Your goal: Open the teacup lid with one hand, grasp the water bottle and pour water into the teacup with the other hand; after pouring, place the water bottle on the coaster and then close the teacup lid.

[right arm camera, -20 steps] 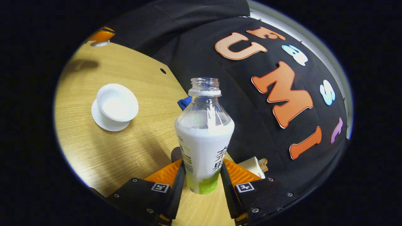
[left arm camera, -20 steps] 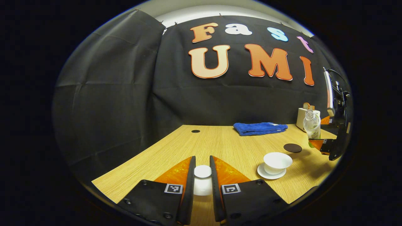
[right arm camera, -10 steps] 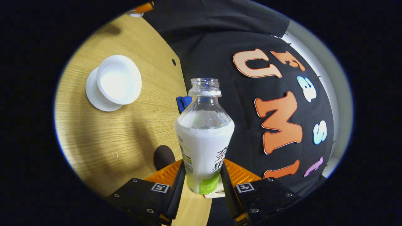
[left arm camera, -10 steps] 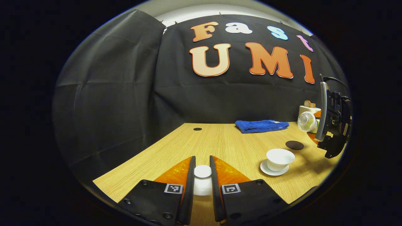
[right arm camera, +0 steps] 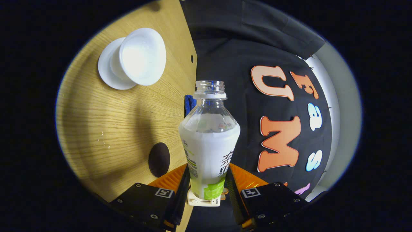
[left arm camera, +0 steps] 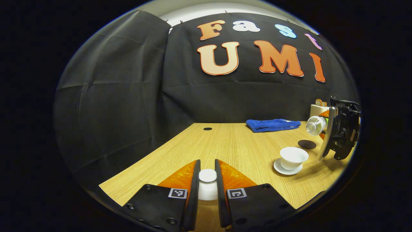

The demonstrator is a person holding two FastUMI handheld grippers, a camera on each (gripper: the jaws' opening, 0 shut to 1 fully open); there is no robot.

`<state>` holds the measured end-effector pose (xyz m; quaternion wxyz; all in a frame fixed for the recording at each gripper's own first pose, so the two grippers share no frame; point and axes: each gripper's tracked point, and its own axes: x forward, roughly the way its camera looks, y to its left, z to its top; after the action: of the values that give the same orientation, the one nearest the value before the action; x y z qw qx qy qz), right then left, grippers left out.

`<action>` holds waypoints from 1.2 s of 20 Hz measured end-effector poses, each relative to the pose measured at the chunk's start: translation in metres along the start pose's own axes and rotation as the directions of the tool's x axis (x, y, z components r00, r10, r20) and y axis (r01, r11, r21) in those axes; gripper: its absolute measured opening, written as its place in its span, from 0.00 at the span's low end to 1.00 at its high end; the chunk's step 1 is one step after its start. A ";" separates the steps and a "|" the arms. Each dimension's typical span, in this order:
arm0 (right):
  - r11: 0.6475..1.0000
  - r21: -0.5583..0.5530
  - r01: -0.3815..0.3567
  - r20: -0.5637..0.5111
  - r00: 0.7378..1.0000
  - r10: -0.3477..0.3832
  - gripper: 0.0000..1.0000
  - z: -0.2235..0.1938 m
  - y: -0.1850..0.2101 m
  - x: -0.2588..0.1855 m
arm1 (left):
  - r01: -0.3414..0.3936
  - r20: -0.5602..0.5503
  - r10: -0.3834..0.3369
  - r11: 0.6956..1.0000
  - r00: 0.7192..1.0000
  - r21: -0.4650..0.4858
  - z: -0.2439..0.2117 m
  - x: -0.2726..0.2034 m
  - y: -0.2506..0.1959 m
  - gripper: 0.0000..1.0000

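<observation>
Right gripper (right arm camera: 206, 190): both fingers clamped on the lower body of the water bottle (right arm camera: 209, 141), cap off, mouth open. In the right gripper view the table (right arm camera: 106, 129) stands almost on edge, so the bottle's long axis looks tipped close to level. The left gripper view agrees: the bottle (left arm camera: 315, 124) lies nearly horizontal in that gripper (left arm camera: 323, 129), neck aimed toward the middle of the table.

Outward from the mouth: the teacup (right arm camera: 141, 56) sits on its saucer (right arm camera: 107, 69), lid off, bowl open. It lies up and to the left of the bottle's neck in the right gripper view, well off the bottle's axis. In the left gripper view the cup (left arm camera: 293, 157) is below the bottle mouth and a little short of it. My judgement: the mouth has to come over the cup rim before water runs, or the stream lands on wood.

Coaster (right arm camera: 159, 159): dark disc, bare, just beside the right gripper's fingers, between gripper and cup.

Left gripper (left arm camera: 206, 187): fingers pressed on the white teacup lid (left arm camera: 207, 175), held low over the near table edge, well apart from the cup. Right hand is the nearer one.
</observation>
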<state>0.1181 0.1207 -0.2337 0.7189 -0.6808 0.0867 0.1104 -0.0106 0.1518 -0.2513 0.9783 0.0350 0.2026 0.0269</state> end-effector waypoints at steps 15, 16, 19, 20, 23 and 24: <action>0.975 -0.187 0.119 0.068 0.992 -0.107 0.65 0.013 -0.017 -0.009 | 0.006 0.011 -0.006 1.000 1.000 0.007 0.001 -0.006 0.001 0.31; 0.974 -0.189 0.123 0.069 0.991 -0.111 0.62 0.013 -0.019 -0.009 | 0.006 0.011 -0.006 1.000 1.000 0.008 0.001 -0.006 0.000 0.31; 0.971 -0.196 0.136 0.078 0.989 -0.123 0.62 0.012 -0.033 -0.005 | 0.010 0.007 -0.011 1.000 1.000 0.002 -0.002 -0.004 -0.001 0.31; 0.970 -0.202 0.139 0.083 0.989 -0.125 0.62 0.013 -0.036 -0.002 | 0.013 0.002 -0.013 1.000 1.000 -0.001 -0.004 -0.004 -0.003 0.29; 0.961 -0.226 0.162 0.103 0.985 -0.141 0.62 0.022 -0.042 -0.004 | 0.014 -0.011 -0.014 1.000 1.000 0.003 -0.009 -0.004 -0.004 0.31; 0.960 -0.228 0.166 0.103 0.984 -0.146 0.62 0.021 -0.044 -0.004 | 0.015 -0.010 -0.015 1.000 1.000 0.003 -0.009 -0.003 -0.004 0.31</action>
<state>0.1257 0.1392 -0.1896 0.6427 -0.7605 -0.0117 0.0918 -0.0171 0.1485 -0.2583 0.9773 0.0350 0.2079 0.0195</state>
